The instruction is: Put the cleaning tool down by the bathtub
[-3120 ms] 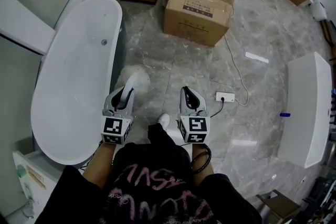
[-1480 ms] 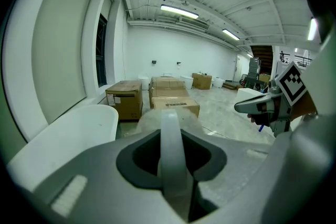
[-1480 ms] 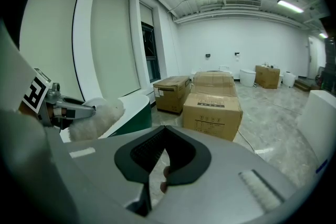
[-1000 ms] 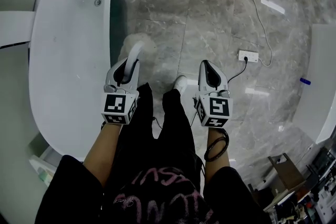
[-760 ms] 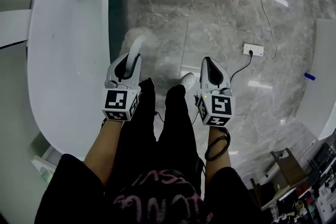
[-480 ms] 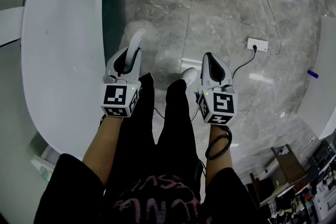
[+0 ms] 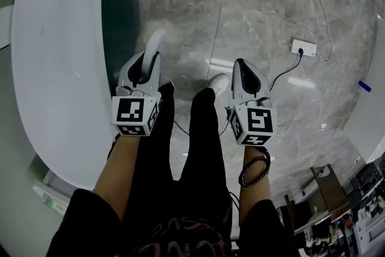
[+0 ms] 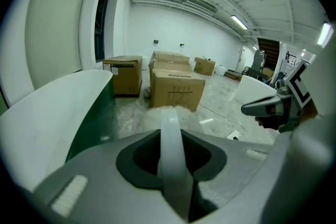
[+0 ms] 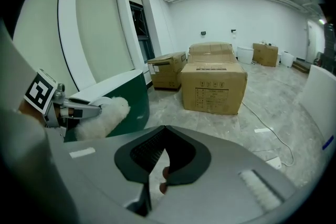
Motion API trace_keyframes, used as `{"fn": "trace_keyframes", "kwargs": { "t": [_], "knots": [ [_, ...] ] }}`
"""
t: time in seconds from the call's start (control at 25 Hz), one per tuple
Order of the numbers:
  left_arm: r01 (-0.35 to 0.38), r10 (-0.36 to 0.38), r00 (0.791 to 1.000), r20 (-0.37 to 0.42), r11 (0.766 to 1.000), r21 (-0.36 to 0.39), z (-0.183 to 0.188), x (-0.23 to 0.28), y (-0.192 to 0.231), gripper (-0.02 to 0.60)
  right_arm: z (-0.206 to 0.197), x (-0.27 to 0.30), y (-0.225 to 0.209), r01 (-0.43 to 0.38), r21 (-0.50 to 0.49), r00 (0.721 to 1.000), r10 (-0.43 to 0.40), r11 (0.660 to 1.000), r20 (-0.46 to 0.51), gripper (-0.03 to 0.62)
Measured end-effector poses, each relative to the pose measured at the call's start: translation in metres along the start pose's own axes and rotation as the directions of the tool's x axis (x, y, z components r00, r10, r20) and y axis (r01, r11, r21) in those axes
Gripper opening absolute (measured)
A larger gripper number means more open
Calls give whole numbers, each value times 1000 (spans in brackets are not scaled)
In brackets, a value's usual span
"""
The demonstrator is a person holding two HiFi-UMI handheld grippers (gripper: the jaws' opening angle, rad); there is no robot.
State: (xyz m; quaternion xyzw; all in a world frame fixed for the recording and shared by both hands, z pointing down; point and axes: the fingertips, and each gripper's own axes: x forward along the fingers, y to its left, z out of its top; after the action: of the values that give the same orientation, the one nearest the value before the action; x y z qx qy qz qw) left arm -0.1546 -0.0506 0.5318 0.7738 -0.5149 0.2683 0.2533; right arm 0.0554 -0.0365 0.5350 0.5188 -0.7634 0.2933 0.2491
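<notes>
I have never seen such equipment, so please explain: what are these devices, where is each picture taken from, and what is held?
A person stands beside a white bathtub with a hand-held claw in each hand. One picture looks down from a head camera; the other two come from cameras on the claws. The left claw is shut on a cleaning tool with a white handle and fluffy head. The right claw is shut and empty. On the stone floor are a power strip and cardboard boxes.
</notes>
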Motion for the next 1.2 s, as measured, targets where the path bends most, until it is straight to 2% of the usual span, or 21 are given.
{"fn": "trace_keyframes", "kwargs": {
  "t": [0.28, 0.76, 0.92, 1.2],
  "knots": [
    [-2, 2, 1000, -23, 1000, -4, -30, 27, 2, 81, -26, 27, -1, -18, -1, 999, 18, 1000, -27, 25],
    [-4, 5, 997, -75, 1000, 17, -86, 85, 11, 81, -86, 82, -16, -30, 52, 996, 34, 998, -78, 25],
    [4, -3, 994, -107, 1000, 12, -111, 104, 9, 81, -107, 98, -26, -20, 86, 996, 27, 996, -90, 25],
    [13, -9, 985, -172, 1000, 21, -163, 136, 13, 81, -142, 125, -31, -42, 71, 991, 50, 997, -124, 25]
  ]
}}
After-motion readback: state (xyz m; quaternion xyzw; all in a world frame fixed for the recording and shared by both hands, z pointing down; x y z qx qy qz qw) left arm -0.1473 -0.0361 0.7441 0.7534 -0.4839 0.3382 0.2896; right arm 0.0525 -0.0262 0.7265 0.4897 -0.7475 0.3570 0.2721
